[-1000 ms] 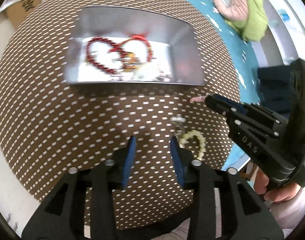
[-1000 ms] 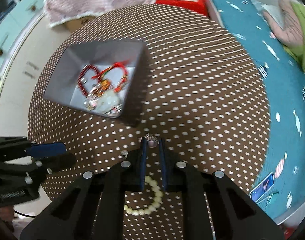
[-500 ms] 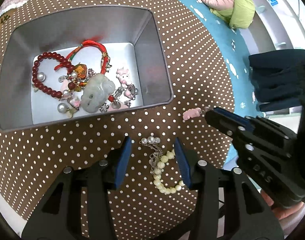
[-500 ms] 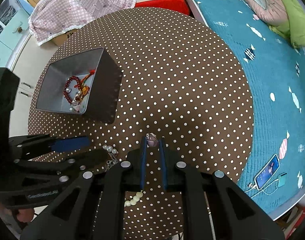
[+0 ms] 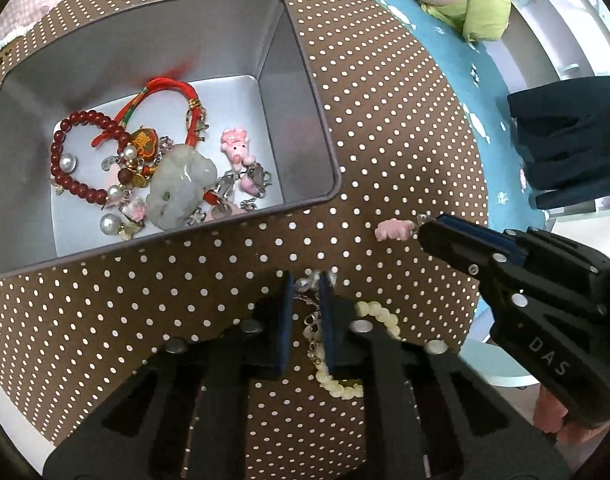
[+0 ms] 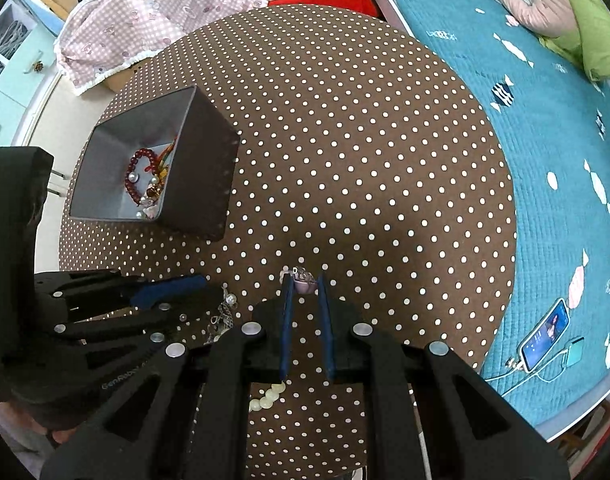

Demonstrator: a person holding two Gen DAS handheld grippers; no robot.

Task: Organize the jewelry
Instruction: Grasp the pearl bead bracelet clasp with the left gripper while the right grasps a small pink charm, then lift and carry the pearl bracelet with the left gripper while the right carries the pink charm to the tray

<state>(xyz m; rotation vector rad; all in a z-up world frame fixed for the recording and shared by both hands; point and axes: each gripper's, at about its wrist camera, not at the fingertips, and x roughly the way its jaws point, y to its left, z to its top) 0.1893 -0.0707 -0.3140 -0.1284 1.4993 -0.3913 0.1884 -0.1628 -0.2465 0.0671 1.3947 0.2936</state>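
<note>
Looking down my left gripper (image 5: 306, 280), its two blue pads are squeezed in on the chain end of a pearl bracelet (image 5: 337, 384) that's draped on the brown polka-dot tablecloth (image 5: 385, 120). The cream beads curl out to the right of the fingers and loop back underneath them, and a small cluster of silvery beads sits right at the fingertips. From the other camera I can see the same chain (image 6: 223, 316) bunched just beside the left gripper's tips.

My right gripper (image 6: 303, 280) is pinching a small pink charm (image 6: 303, 280), pads pressed on either side of it, with a bit of metal clasp poking out at the top. In the left view that pink charm (image 5: 393, 229) sticks out from the tip of the right gripper, near the corner of the tin.

That grey metal tin (image 5: 305, 92) sits on the cloth just ahead of both grippers. Inside it: a dark red bead bracelet (image 5: 71, 160), a red cord bracelet (image 5: 173, 88), a pale jade pendant (image 5: 181, 184), a little pink pig charm (image 5: 235, 146) and a few loose pearls and silver bits all tangled together.

Off to the right a phone (image 6: 545, 334) lies on the teal bedspread (image 6: 545, 140).
</note>
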